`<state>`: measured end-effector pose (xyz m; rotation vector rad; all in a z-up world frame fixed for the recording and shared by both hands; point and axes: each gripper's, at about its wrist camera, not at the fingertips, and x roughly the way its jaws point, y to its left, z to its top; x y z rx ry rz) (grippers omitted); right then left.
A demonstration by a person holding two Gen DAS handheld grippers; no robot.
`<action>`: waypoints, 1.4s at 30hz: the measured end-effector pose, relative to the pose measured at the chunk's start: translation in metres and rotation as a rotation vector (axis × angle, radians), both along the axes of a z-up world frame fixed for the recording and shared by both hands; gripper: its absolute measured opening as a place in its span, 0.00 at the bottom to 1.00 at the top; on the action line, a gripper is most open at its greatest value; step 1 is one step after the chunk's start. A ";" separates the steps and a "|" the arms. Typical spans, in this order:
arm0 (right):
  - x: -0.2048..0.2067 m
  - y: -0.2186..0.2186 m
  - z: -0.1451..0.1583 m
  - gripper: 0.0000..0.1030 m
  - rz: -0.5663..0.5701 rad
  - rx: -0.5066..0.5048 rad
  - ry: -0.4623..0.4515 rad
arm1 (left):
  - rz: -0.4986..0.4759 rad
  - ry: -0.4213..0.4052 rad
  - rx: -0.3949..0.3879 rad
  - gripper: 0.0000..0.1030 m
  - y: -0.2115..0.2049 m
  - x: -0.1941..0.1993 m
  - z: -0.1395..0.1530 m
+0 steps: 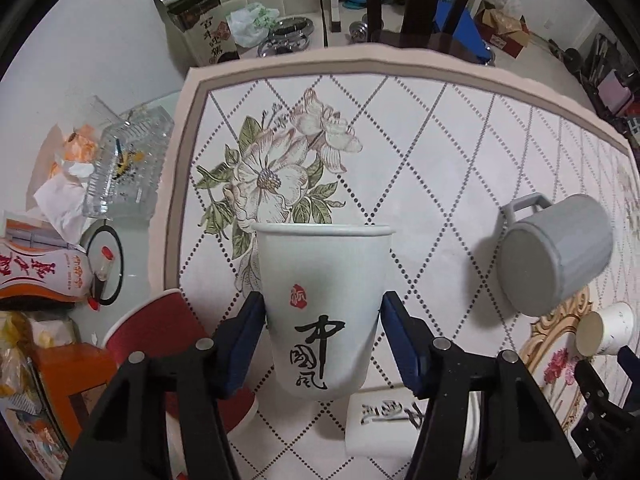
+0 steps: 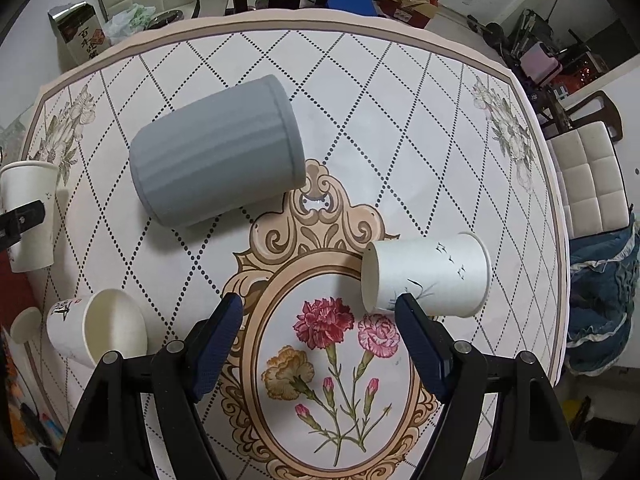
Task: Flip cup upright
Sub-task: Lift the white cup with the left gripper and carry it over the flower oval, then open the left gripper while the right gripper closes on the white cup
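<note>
The left gripper (image 1: 322, 320) holds a white paper cup (image 1: 323, 304) upright, rim up, jaws clamped on its lower wall; whether its base touches the desk (image 1: 440, 152) cannot be told. The right gripper (image 2: 318, 328) hovers over the desk with jaws apart and empty, near a second paper cup (image 2: 426, 276) lying on its side.

Risks, as judged:
- Excess clamping force would dent the thin paper wall.
- Release above the desk, or at a tilt, would let the cup tip over again.
- The held cup stands close to a third paper cup (image 1: 404, 420) lying just beneath it; lowering onto it would upset both.

Count: three white paper cups, one grey mug (image 2: 216, 156) on its side, one red cup (image 1: 168, 332).
</note>
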<state>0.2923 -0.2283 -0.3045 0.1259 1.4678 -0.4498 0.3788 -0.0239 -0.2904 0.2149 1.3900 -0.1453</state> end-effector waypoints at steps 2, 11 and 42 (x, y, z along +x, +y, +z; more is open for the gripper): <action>-0.004 -0.001 0.006 0.78 -0.006 0.002 -0.012 | -0.003 -0.019 -0.008 0.55 0.001 -0.005 0.012; -0.032 -0.010 0.042 0.78 -0.017 0.020 -0.072 | 0.021 -0.079 -0.044 0.55 -0.005 -0.054 0.072; -0.218 -0.123 -0.025 0.78 -0.044 0.051 0.095 | 0.040 0.202 -0.064 0.55 -0.121 -0.247 -0.033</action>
